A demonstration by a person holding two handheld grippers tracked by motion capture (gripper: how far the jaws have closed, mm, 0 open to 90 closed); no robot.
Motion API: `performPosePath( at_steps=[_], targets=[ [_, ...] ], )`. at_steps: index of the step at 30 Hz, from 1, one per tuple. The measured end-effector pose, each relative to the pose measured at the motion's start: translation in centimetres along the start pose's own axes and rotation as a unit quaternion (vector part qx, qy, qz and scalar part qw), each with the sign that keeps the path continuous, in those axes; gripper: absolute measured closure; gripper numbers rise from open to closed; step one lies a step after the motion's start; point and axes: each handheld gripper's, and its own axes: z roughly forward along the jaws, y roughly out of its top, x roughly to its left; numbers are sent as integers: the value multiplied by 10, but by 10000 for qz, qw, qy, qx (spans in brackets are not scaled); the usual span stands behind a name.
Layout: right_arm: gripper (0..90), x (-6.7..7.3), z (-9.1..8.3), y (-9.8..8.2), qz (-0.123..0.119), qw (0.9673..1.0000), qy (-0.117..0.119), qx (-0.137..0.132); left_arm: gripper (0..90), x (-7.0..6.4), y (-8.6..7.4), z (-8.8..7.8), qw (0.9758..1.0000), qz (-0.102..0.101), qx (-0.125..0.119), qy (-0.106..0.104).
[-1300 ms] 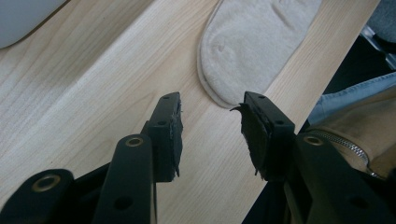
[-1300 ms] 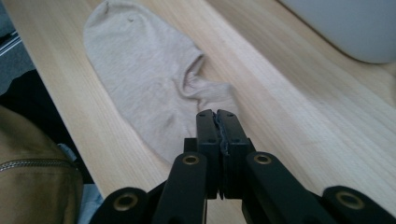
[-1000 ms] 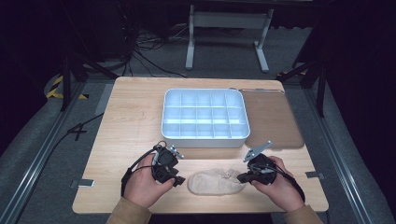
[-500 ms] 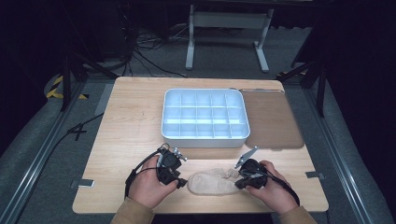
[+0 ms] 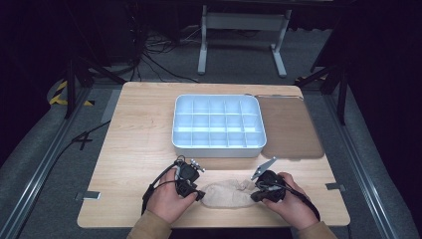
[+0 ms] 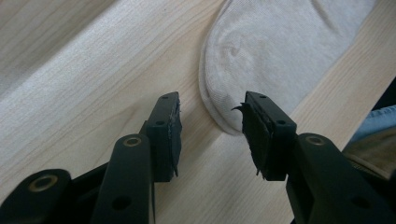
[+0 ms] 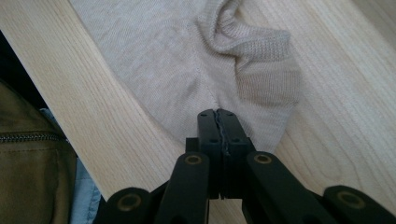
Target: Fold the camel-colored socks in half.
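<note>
The sock (image 5: 230,193) is lying flat on the desk (image 5: 139,134), the right tool (image 7: 217,122) pressing closed at its cuff edge, the left tool (image 6: 210,123) gaping around its toe, the divided tray (image 5: 217,124) waiting empty.

Your bench (image 5: 139,129) sits in a bright pool of light from above while the floor and room around it drop to near black. The white tray (image 5: 217,124) glows pale blue, close to washed out. Short soft shadows gather under your hands. In both gripper views the light is even and warm, the wood grain crisp, and the nearest parts of the tongs look soft.
</note>
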Motion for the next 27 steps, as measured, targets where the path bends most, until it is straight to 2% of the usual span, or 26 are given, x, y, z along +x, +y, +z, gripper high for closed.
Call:
performPosePath(
  at_steps=[3, 7, 9, 12, 16, 20, 22, 27],
  targets=[
    [899, 0, 0, -1, 20, 10000, -1, -31, 567, -2, 1, 6, 9999, 10, 78, -135],
    [899, 1, 0, -2, 8, 10000, -33, -37, 569, -6, 3, 11, 9997, 69, 132, -171],
    [899, 1, 0, -2, 9, 10000, -40, -41, 575, -8, 4, 12, 9998, 86, 131, -155],
    [899, 2, 0, -2, -4, 10000, -75, -33, 593, -13, 5, 14, 9995, 218, 136, -164],
    [899, 3, 0, -1, -36, 9999, -111, -13, 606, -18, 6, 15, 9994, 296, 183, -24],
    [899, 4, 0, -1, -42, 9999, -112, -15, 724, -15, 4, 13, 9995, 203, 233, -72],
    [898, 4, 0, -1, -47, 9999, -129, -15, 833, -15, 4, 12, 9995, 179, 250, -89],
    [897, 4, -1, -2, -80, 9999, -109, -53, 854, -16, 4, 9, 9996, 168, 217, -74]
  ],
)
